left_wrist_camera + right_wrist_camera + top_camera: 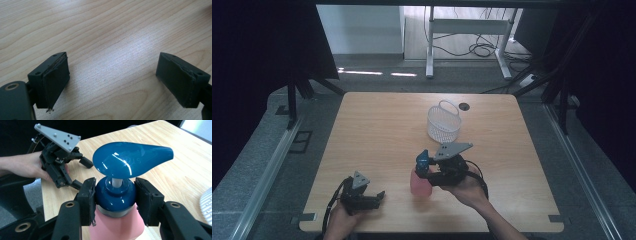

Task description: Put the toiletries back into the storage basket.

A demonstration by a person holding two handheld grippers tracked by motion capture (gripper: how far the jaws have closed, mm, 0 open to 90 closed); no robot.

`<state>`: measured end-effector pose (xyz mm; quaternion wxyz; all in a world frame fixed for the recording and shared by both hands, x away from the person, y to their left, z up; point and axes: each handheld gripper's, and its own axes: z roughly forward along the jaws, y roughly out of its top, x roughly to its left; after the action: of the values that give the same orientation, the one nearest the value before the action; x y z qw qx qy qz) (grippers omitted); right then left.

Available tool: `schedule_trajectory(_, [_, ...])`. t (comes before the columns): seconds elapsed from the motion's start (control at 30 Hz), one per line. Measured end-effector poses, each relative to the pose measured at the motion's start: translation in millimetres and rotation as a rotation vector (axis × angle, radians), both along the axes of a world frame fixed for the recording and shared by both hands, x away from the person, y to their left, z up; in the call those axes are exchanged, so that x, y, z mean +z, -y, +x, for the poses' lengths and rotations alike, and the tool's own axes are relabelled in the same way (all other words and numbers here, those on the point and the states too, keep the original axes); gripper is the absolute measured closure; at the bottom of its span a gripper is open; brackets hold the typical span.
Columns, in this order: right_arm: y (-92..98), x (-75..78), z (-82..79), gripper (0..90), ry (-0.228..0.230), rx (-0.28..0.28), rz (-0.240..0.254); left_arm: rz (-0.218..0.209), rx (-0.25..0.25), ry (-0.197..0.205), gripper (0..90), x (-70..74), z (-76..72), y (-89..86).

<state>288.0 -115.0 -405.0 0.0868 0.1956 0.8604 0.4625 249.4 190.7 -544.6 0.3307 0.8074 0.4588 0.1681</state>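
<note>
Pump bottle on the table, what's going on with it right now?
A person holds a gripper in each hand at a wooden table. The right gripper is shut on the blue collar of the pink pump bottle, just under the pump head, with the bottle near the front edge. The left gripper is open over bare wood, holding nothing, off to the left. A white basket sits farther back, apart from both.
</note>
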Motion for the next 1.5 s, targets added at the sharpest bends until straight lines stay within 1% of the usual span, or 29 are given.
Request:
schedule_trajectory(0.23, [5.4, 8.0, 9.6, 52.5, 0.007, -0.022, 0.002, -0.001, 0.000, 0.000, 11.2, 0.0, 0.1, 0.1])
schedule_trajectory(0.3, [8.3, 13.3, 15.2, 52.6, 0.010, -0.034, 0.005, -0.001, 0.000, 0.000, 11.2, 0.0, 0.1, 0.1])
schedule_trajectory(0.43, [10.7, 18.4, 20.0, 52.5, 0.016, -0.047, 0.007, -0.001, 0.000, 0.000, 11.2, 0.0, 0.2, 0.2])
schedule_trajectory(0.47, [12.4, 21.7, 23.8, 52.5, 0.019, -0.055, 0.007, -0.001, 0.000, 0.001, 11.2, -0.1, 0.1, 0.2])
schedule_trajectory(0.6, [15.1, 26.5, 29.6, 52.6, 0.025, -0.069, 0.008, -0.002, 0.001, 0.001, 11.2, -0.1, 0.1, 0.3])
schedule_trajectory(0.63, [17.1, 29.9, 34.0, 52.5, 0.027, -0.079, 0.009, -0.002, 0.001, 0.002, 11.2, -0.1, 0.1, 0.3])
schedule_trajectory(0.67, [17.1, 29.9, 34.0, 52.5, 0.027, -0.079, 0.009, -0.002, 0.001, 0.002, 11.2, -0.1, 0.1, 0.3])
schedule_trajectory(0.73, [19.6, 34.3, 39.4, 52.5, 0.031, -0.094, 0.012, -0.002, 0.000, 0.002, 11.2, -0.1, 0.2, 0.3])
schedule_trajectory(0.77, [19.6, 34.3, 39.4, 52.5, 0.031, -0.094, 0.012, -0.002, 0.001, 0.001, 11.2, -0.1, 0.2, 0.3])
schedule_trajectory(0.8, [21.3, 37.5, 43.1, 52.6, 0.037, -0.104, 0.012, -0.001, 0.000, 0.001, 11.2, -0.1, 0.2, 0.3])
schedule_trajectory(0.9, [22.8, 40.6, 46.8, 52.6, 0.042, -0.115, 0.012, -0.001, 0.000, 0.002, 11.2, -0.1, 0.2, 0.3])
schedule_trajectory(0.93, [24.2, 44.0, 51.0, 52.6, 0.047, -0.124, 0.009, -0.001, 0.000, 0.002, 11.2, -0.1, 0.2, 0.3])
schedule_trajectory(0.97, [24.2, 44.0, 51.0, 52.6, 0.047, -0.124, 0.009, -0.001, 0.000, 0.002, 11.2, -0.1, 0.2, 0.3])
schedule_trajectory(1.17, [26.3, 53.8, 63.8, 52.6, 0.067, -0.153, 0.005, 0.001, -0.001, 0.000, 11.2, 0.1, 0.2, 0.2])
schedule_trajectory(1.5, [30.4, 65.9, 82.3, 52.6, 0.089, -0.200, 0.019, 0.001, -0.002, 0.001, 11.2, 0.0, 0.4, 0.1])
